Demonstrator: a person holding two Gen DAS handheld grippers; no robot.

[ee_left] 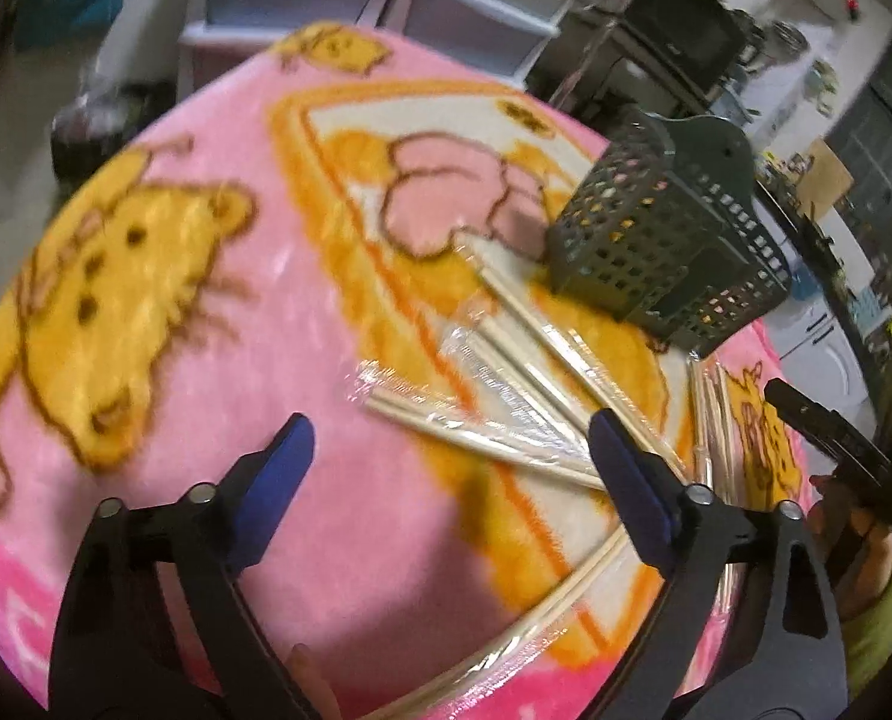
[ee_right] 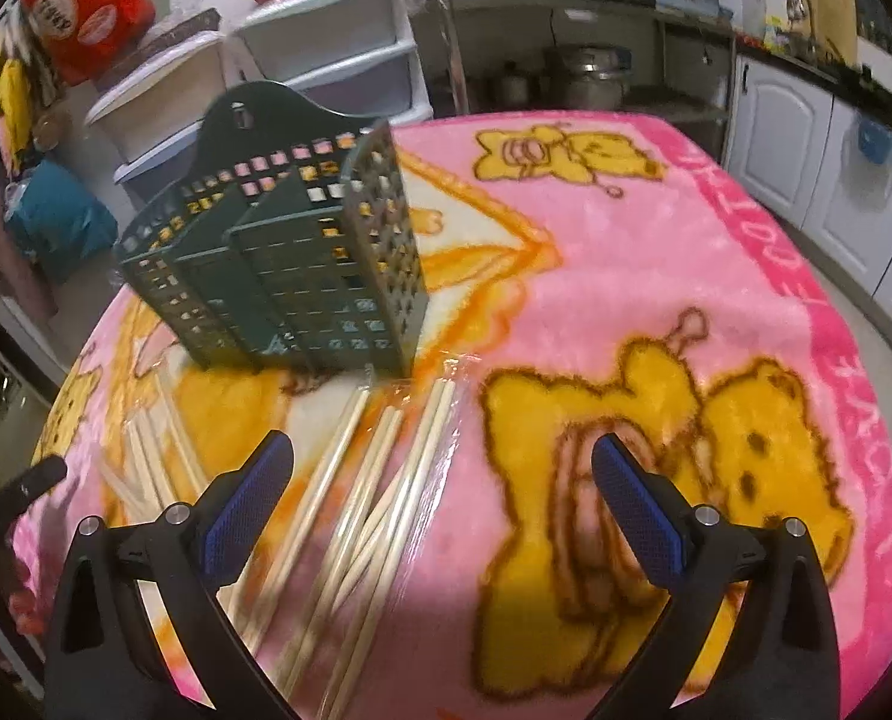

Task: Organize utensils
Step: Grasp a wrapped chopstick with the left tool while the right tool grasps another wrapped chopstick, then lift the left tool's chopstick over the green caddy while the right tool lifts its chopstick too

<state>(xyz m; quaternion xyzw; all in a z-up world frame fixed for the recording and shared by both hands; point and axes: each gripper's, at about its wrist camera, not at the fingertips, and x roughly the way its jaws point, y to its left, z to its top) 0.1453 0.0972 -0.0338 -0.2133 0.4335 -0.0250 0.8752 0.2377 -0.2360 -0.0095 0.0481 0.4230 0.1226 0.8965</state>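
Wooden chopsticks (ee_right: 380,480), all wrapped, lie loose on the counter (ee_right: 656,252) at centre frame below the empty basket (ee_right: 302,252), so sorting looks unstarted; both the left claw (ee_left: 452,474) and right claw (ee_right: 440,492) gape, holding nothing.

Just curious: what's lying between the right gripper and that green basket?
Wrapped chopsticks on the pink blanket, seen from the right wrist, between the open right gripper and the basket.

We look steeply down along each gripper's fingers at a pink blanket (ee_left: 326,330), close above it. From the left wrist the green basket (ee_left: 674,252) sits upper right; from the right wrist it sits upper left (ee_right: 278,264). Both views share the basket and wrapped chopsticks (ee_left: 506,396) (ee_right: 374,498).
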